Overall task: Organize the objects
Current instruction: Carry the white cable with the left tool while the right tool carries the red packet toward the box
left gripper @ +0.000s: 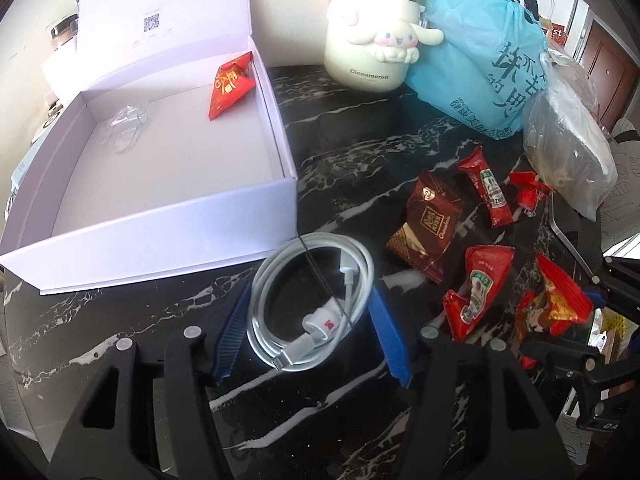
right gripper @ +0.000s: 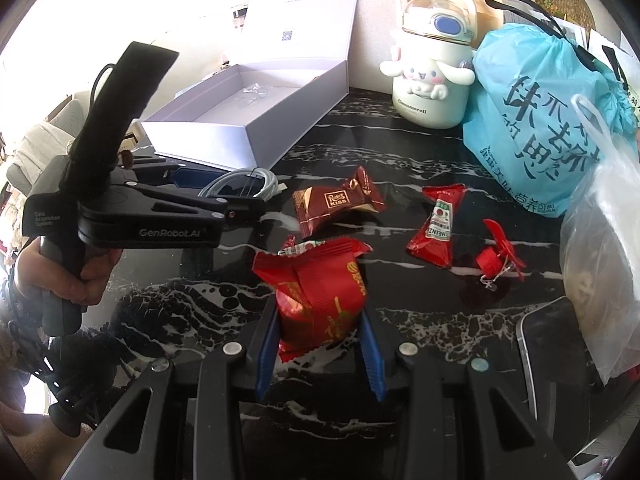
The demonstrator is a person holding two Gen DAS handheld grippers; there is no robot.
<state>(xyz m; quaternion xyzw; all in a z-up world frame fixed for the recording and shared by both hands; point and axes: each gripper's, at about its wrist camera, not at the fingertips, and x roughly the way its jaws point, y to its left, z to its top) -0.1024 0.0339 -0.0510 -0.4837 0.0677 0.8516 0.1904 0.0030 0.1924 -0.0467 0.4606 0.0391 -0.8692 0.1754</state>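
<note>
My left gripper [left gripper: 308, 320] has its blue fingers pressed against both sides of a coiled white cable [left gripper: 310, 300] on the black marble table [left gripper: 360, 140], just in front of the open white box [left gripper: 168, 208]. The box holds a red packet [left gripper: 230, 84] and a clear plastic piece [left gripper: 124, 128]. My right gripper [right gripper: 320, 320] is shut on a red snack packet [right gripper: 320, 292] just above the table. Seen from the right wrist, the left gripper [right gripper: 224, 190] and the cable [right gripper: 244, 182] lie beside the box [right gripper: 248, 120].
Loose on the table are a brown chocolate packet [right gripper: 336, 200], ketchup sachets [right gripper: 438, 224] and a small red ornament [right gripper: 496, 260]. A cream Cinnamoroll jar [right gripper: 432, 80], a blue bag [right gripper: 540, 132] and a clear plastic bag [right gripper: 600, 260] crowd the back right. A hand [right gripper: 72, 276] holds the left gripper.
</note>
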